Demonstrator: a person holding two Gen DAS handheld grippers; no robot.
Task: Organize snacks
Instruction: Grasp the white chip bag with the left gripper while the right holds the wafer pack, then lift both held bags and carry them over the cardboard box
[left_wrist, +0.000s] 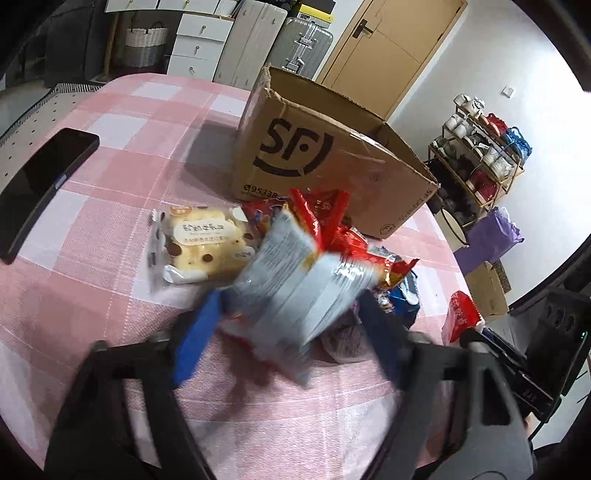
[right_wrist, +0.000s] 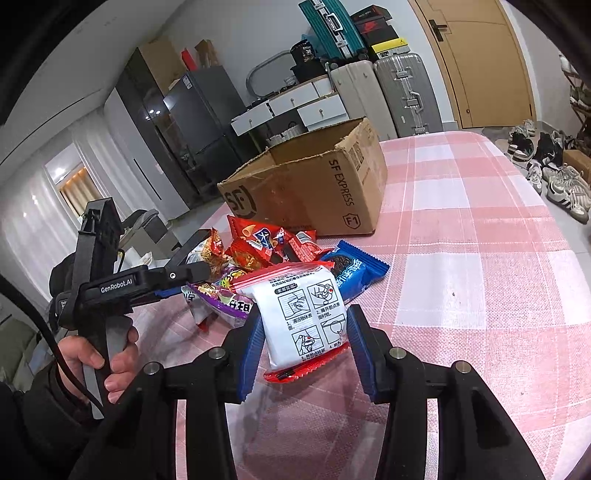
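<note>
My left gripper (left_wrist: 291, 314) is shut on a silver and red snack packet (left_wrist: 295, 269), held tilted above the pink checked tablecloth; the view is blurred. My right gripper (right_wrist: 303, 328) is shut on a white packet with red ends (right_wrist: 306, 314) and holds it just over the cloth. A pile of snacks (right_wrist: 258, 251) lies in front of an open SF cardboard box (right_wrist: 314, 188), including a blue cookie packet (right_wrist: 354, 273) and a purple packet (right_wrist: 221, 299). A yellow cake packet (left_wrist: 203, 240) lies left of the pile. The left gripper also shows in the right wrist view (right_wrist: 184, 277).
A black phone (left_wrist: 40, 184) lies at the table's left edge. The SF box (left_wrist: 317, 158) stands at the back of the table. Suitcases (right_wrist: 402, 92), drawers and a door stand behind. A shoe rack (left_wrist: 476, 155) and shoes (right_wrist: 554, 177) are to the right.
</note>
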